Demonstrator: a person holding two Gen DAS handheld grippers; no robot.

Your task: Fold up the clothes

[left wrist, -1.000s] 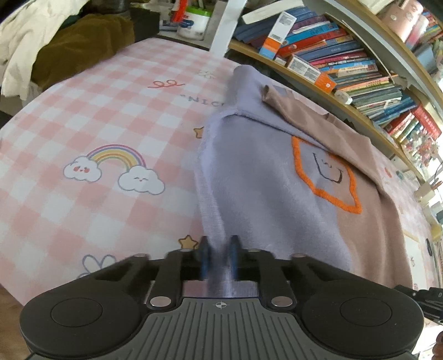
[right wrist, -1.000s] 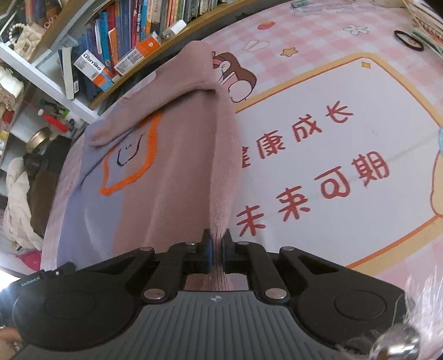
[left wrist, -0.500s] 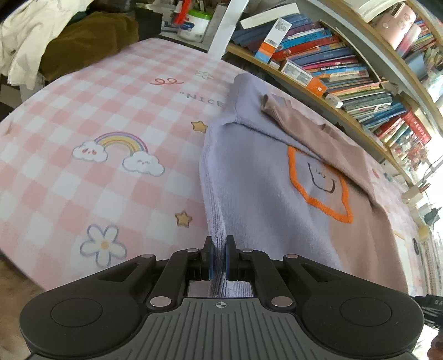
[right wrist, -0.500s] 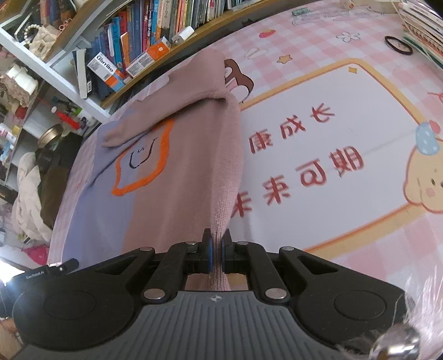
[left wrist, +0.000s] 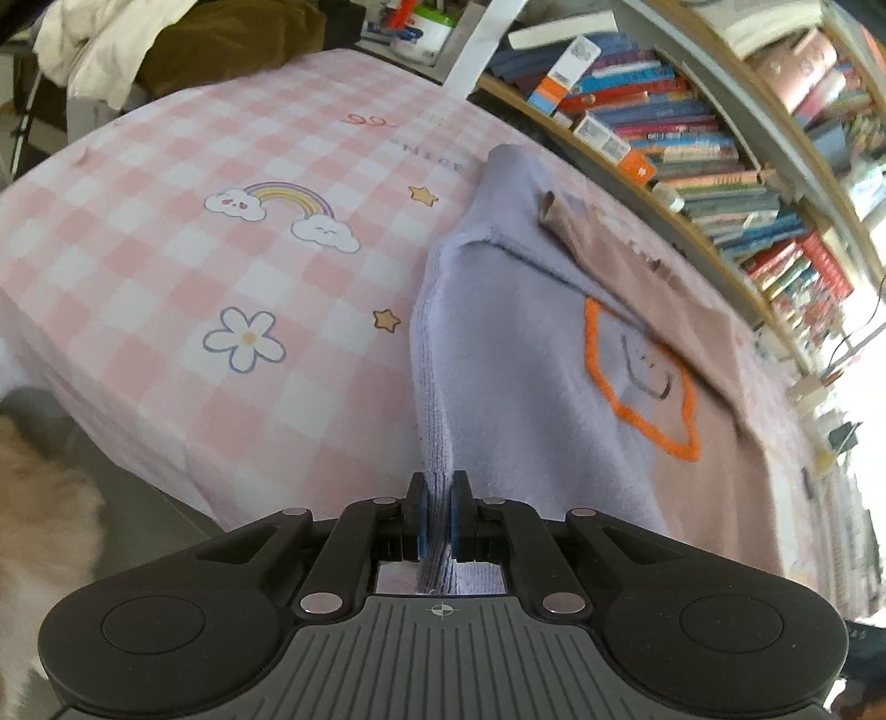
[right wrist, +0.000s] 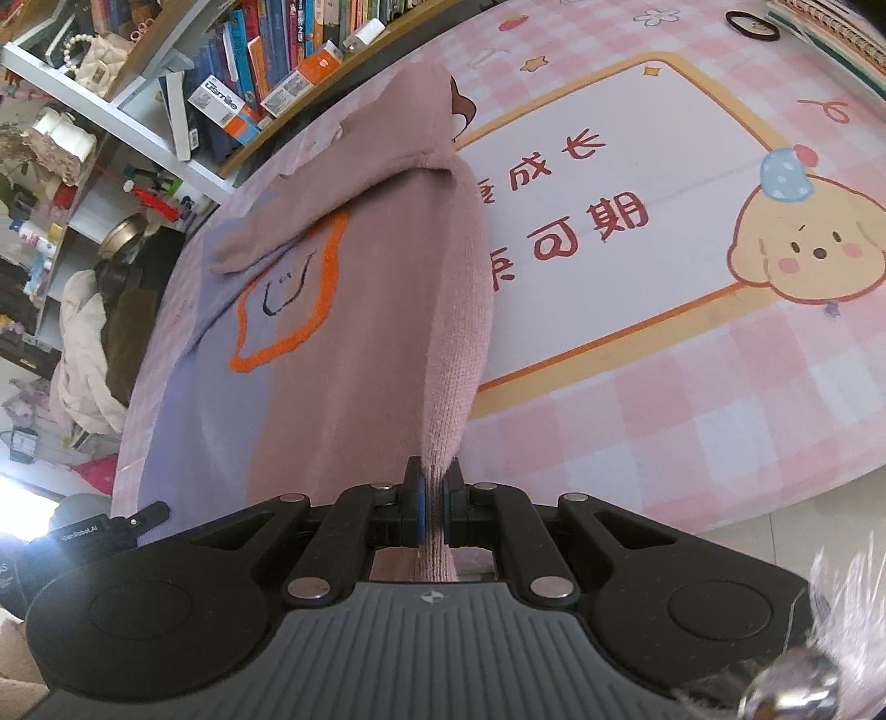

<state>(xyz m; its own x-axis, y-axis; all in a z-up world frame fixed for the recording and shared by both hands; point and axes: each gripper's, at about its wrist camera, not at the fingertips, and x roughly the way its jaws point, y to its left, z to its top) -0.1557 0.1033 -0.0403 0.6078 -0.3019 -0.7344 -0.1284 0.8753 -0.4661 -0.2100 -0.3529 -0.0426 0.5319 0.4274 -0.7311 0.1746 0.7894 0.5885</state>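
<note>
A knitted sweater (left wrist: 531, 354), lilac on one half and dusty pink on the other with an orange-outlined face patch, lies stretched across the pink checked bed cover (left wrist: 166, 266). Both sleeves are folded in over its chest. My left gripper (left wrist: 437, 501) is shut on the ribbed lilac hem corner. In the right wrist view the same sweater (right wrist: 354, 343) runs away from me, and my right gripper (right wrist: 433, 498) is shut on the pink hem corner. Both corners are lifted slightly off the bed.
A long bookshelf (left wrist: 692, 138) packed with books runs behind the bed. A heap of clothes (left wrist: 138, 39) sits at the far left corner. The cover's printed panel (right wrist: 637, 210) with red characters lies right of the sweater, a black hair tie (right wrist: 752, 25) beyond it. Bare floor (right wrist: 786, 531) shows past the bed edge.
Both grippers have pulled the hem back toward the near bed edge, dragging the sweater along; more of the cover and the floor past the edge now show. The grips are unchanged.
</note>
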